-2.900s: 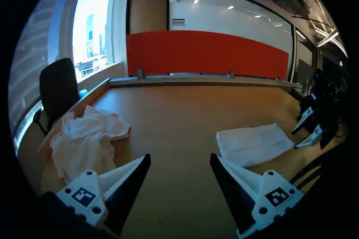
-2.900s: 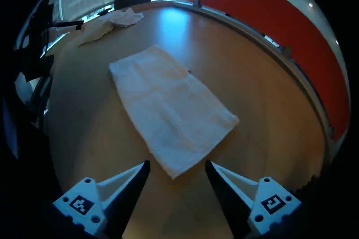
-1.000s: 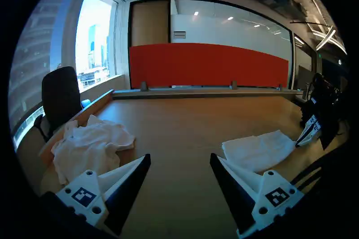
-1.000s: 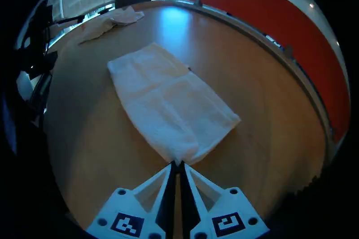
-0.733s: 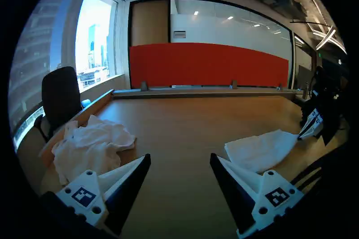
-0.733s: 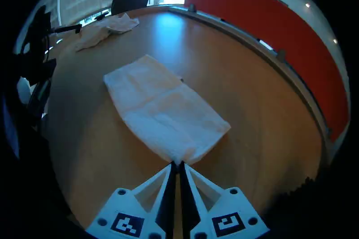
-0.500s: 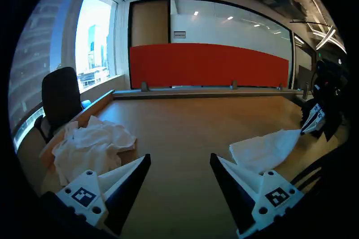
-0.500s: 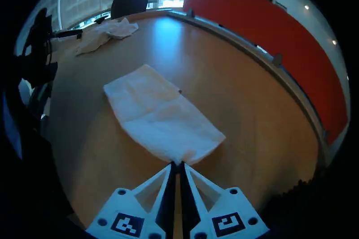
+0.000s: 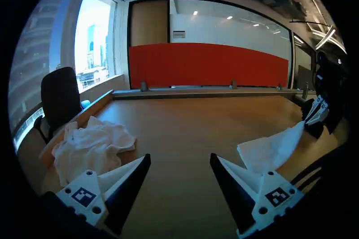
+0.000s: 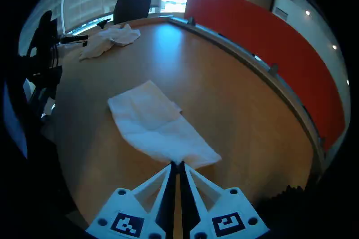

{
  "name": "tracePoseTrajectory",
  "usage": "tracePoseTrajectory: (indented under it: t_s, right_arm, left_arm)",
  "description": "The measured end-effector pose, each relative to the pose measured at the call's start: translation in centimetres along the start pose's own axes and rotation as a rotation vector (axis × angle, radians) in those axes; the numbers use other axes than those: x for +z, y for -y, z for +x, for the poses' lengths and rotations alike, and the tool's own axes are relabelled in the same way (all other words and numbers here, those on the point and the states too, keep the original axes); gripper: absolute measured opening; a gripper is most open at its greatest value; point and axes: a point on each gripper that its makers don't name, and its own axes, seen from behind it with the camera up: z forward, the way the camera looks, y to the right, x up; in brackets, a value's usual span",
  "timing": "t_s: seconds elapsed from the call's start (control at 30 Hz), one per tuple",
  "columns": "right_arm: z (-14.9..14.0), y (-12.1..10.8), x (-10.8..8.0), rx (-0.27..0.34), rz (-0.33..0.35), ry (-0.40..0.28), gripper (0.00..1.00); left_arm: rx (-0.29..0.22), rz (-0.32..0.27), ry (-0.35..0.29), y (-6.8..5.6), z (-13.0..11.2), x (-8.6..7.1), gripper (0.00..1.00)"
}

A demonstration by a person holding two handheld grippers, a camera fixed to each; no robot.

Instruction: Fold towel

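1. The right gripper [image 10: 176, 164] has its fingers pressed together on a towel [image 10: 152, 127] corner, raised above the table [image 10: 224, 91].
2. The left gripper [image 9: 179, 162] hangs wide open and empty above the table.
3. The towel's far end lies on the table.

white jaws, black-and-white square markers [image 9: 84, 196]

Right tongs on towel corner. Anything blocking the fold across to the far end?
Nothing visible. The right tongs grip the towel by its near corner; the table around its far end is bare. The crumpled cloth pile lies far off by the chair, and the open left tongs stand apart from the towel.
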Motion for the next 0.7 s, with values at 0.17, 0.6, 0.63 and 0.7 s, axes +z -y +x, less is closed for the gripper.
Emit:
tracePoseTrajectory:
  t_s: [0.17,0.6,0.63,0.7]
  right_arm:
    - [1.9,0.5,0.1,-0.027,0.02,-0.022,0.06]
    - [9.2,3.7,3.0,-0.132,0.113,-0.099,0.06]
    - [9.7,4.2,3.4,-0.138,0.124,-0.105,0.06]
    - [10.7,5.0,4.0,-0.149,0.143,-0.114,0.06]
  left_arm:
    - [-0.005,-0.004,0.002,-0.1,0.0,0.0,0.98]
    - [-0.013,-0.003,0.0,-0.2,0.0,-0.2,0.98]
    - [-0.015,-0.002,-0.001,-0.2,0.0,-0.2,0.98]
    - [-0.016,-0.002,-0.002,-0.2,0.0,-0.2,0.98]
